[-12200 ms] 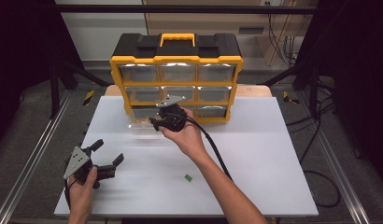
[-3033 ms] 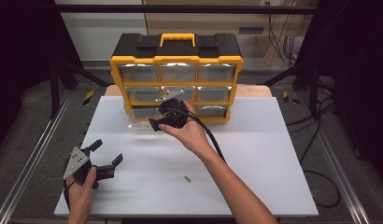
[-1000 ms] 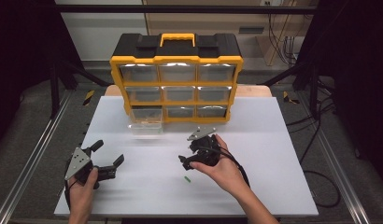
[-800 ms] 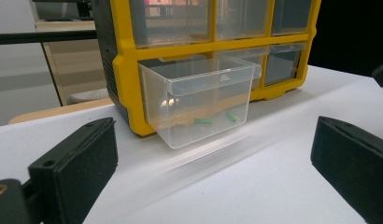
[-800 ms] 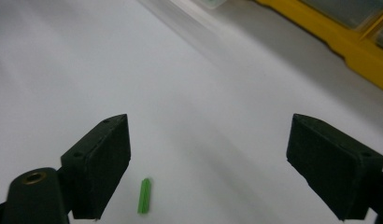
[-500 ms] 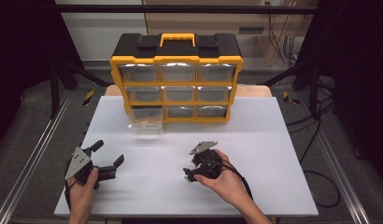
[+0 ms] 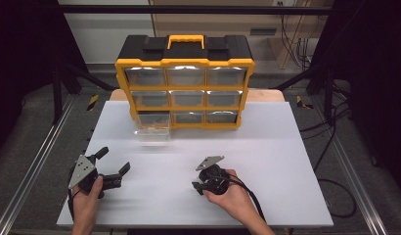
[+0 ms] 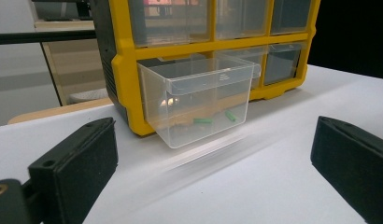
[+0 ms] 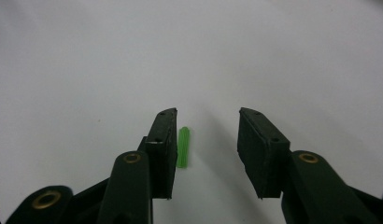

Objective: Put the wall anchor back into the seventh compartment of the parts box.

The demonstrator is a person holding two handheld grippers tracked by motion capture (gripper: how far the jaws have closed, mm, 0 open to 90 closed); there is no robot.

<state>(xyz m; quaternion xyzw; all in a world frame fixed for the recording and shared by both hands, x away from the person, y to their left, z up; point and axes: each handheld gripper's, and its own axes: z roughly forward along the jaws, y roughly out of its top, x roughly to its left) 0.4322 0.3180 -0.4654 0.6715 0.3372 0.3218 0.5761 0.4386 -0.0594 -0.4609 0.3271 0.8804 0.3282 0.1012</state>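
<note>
Right gripper (image 9: pixel 206 140) is down over the table (image 7: pixel 286 147), jaws part-spread and just been closing, with the green wall plug (image 9: pixel 183 147) between them but not yet pinched: the plug lies flat on the white top just beside the left-hand pad, maybe touching it, with a clear gap to the other pad. In the high view the right gripper (image 7: pixel 201 185) sits at about 5 o'clock on the table, near the front edge.

Judgement: the step in hand is picking up the plug. To do it well, shift the gripper slightly so the plug sits midway, keep the tips low on the surface, then close evenly so the plug does not roll or squirt out sideways.

The clear drawer (image 8: pixel 199 100), pulled out of the yellow organizer (image 7: pixel 185 88) at roughly 11 o'clock, already holds green pieces and is the likely drop spot.

Left gripper (image 7: pixel 106 169) rests at 7 o'clock, jaws spread wide, holding nothing.
</note>
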